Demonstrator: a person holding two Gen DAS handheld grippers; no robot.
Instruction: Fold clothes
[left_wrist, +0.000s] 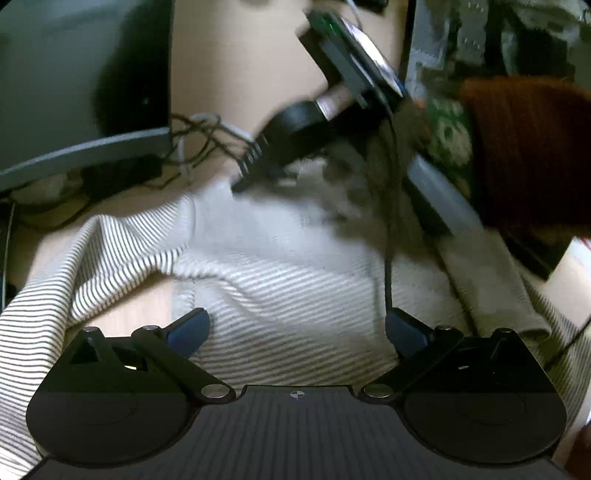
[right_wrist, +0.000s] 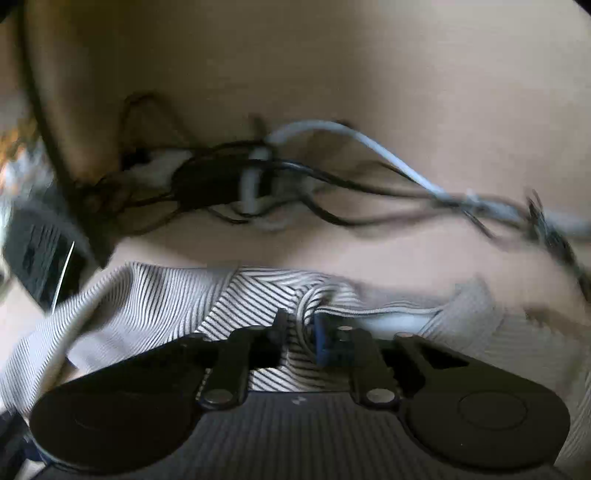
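Striped garment (left_wrist: 280, 280) lies rumpled on the tan table (left_wrist: 236, 74); long axis not determinable. Cable tangle (right_wrist: 236, 184) lies beyond it. Left gripper (left_wrist: 297, 332) jaws apart above the fabric. Right gripper (right_wrist: 299, 328) clamped on a striped fold.

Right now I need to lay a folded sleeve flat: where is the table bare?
Bare table runs between the striped shirt and the cable tangle; a small wedge shows under the shirt's sleeve. It is crowded at the cables and by the monitor.
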